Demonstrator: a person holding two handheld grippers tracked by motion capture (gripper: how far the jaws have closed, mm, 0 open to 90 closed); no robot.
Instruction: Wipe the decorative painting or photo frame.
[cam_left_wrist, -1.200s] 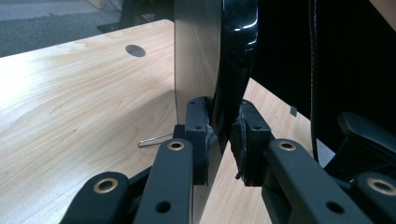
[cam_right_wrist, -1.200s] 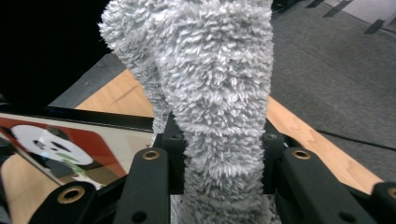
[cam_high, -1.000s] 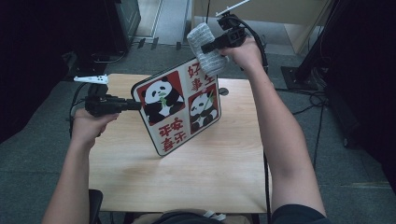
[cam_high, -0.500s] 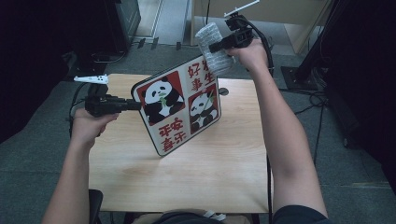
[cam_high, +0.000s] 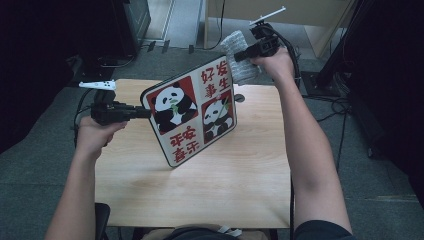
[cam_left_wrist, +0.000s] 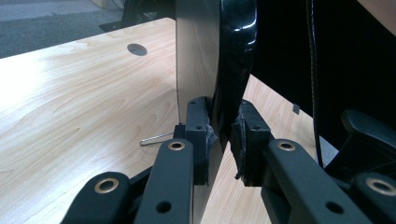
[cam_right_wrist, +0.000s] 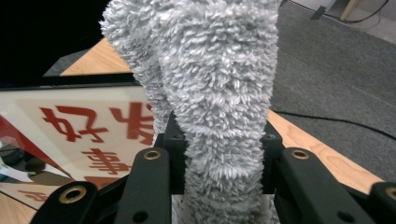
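Panda board (cam_high: 192, 117) stands tilted on its edge on my table (cam_high: 240, 185), my left gripper (cam_high: 142, 113) clamped on its rim, while my right gripper (cam_high: 241, 54) pinches the grey fluffy cloth (cam_high: 240, 62) near its top corner.

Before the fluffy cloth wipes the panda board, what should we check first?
1. Left gripper shut on the panda board edge: ok.
2. Right gripper shut on the grey cloth: ok.
3. Board propped up with its bottom edge on the table: ok.
4. Cloth touching the board: not ok, it hangs by the top corner, apart.
5. Picture side facing the person: ok.
6. How dirty the board is: cannot tell.
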